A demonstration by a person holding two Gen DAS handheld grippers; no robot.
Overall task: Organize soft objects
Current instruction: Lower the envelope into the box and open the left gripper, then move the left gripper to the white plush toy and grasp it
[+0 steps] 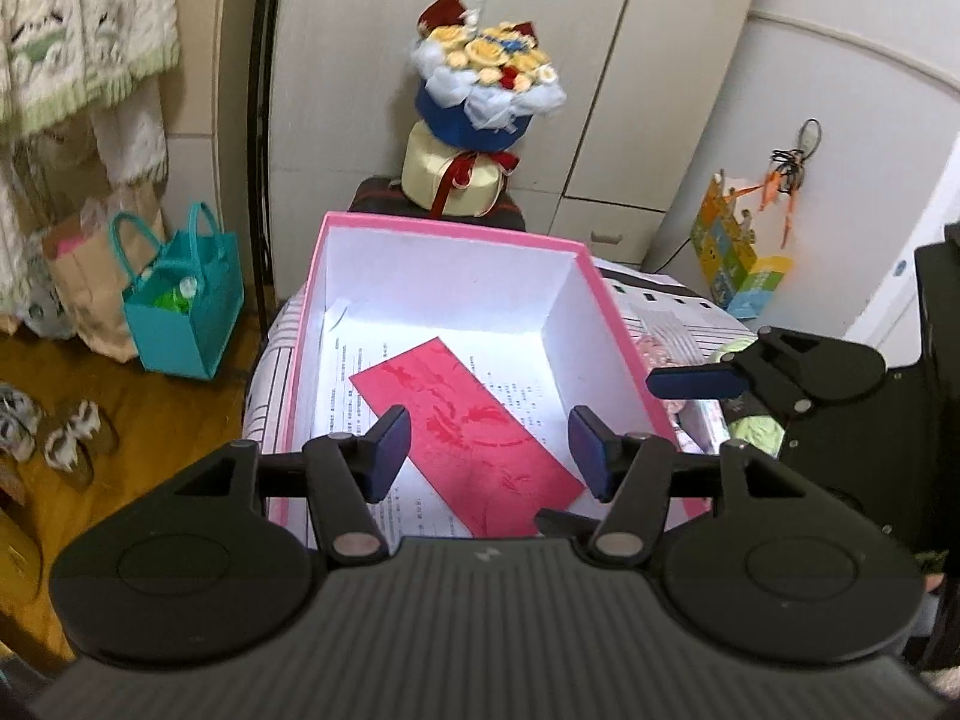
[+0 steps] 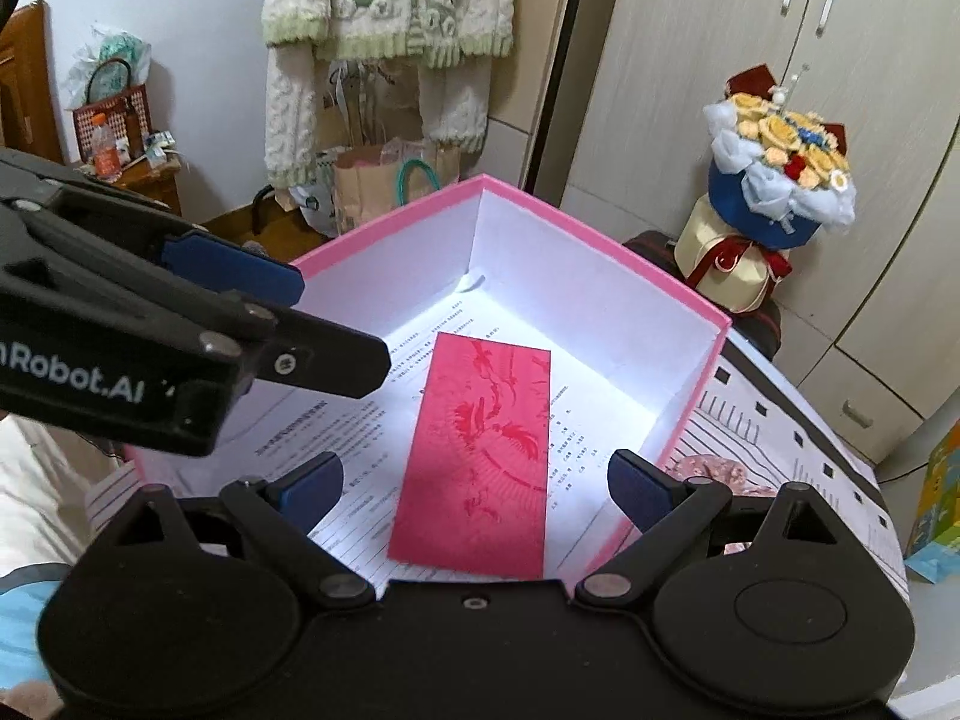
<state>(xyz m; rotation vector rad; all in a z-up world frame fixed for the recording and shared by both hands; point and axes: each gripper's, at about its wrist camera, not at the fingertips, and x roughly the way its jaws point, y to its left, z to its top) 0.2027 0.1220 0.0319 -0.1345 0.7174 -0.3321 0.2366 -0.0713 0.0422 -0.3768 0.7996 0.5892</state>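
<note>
An open pink box [image 1: 585, 282] [image 2: 396, 227] with white inner walls stands on a striped surface. Inside lie printed papers [image 1: 342, 366] [image 2: 354, 438] and a red envelope [image 1: 474, 438] [image 2: 486, 450]. My left gripper [image 1: 489, 447] is open and empty, over the box's near edge. My right gripper [image 2: 474, 489] is open and empty, over the box's near side. The right gripper shows at the right of the left wrist view [image 1: 696, 381]; the left gripper shows at the left of the right wrist view [image 2: 240, 276]. A pink soft item [image 2: 714, 471] and a green soft item [image 1: 753, 429] lie right of the box, partly hidden.
A flower bouquet [image 1: 486, 78] [image 2: 780, 162] on a cream round box stands behind the pink box. A teal bag [image 1: 180, 306] and shoes [image 1: 72, 432] sit on the wooden floor at left. Fleecy clothes [image 2: 384, 12] hang on the wall. White cabinets [image 1: 600, 60] stand behind.
</note>
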